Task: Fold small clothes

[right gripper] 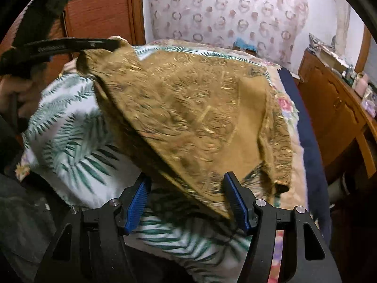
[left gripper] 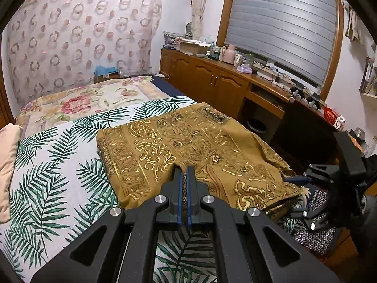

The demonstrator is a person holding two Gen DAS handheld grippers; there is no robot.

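Here we see the bed (left gripper: 59, 155) running from near to far, spread with a white sheet printed in green palm fronds, a cream pillow (left gripper: 7, 165) at its left edge and a floral quilt (left gripper: 77, 101) farther off. Our left gripper (left gripper: 184, 168) has its blue-padded jaws pinched tight on a small raised fold at the near edge of the mustard garment (left gripper: 188, 146), a small piece covered in gold and dark paisley scrollwork. From the left wrist view it lies mostly flat on the right half of the sheet, its right side drooping over the bed's edge. From the right wrist view the same cloth (right gripper: 200, 108) rises to a peak at the upper left where the left gripper (right gripper: 113, 43) grips it, and slopes down toward us, blurred. Our right gripper (right gripper: 188, 195) has its jaws standing wide, with the near hem of the garment lying between them; the pads do not press it. To the right of the bed stands a long wooden cabinet (left gripper: 207, 80) with a cluttered top under a shuttered window (left gripper: 280, 30). Beyond the bed hangs a curtain (left gripper: 82, 37) patterned with rings. A dark patterned cloth (left gripper: 315, 235) lies near the bed's right edge, under the right gripper (left gripper: 304, 180).
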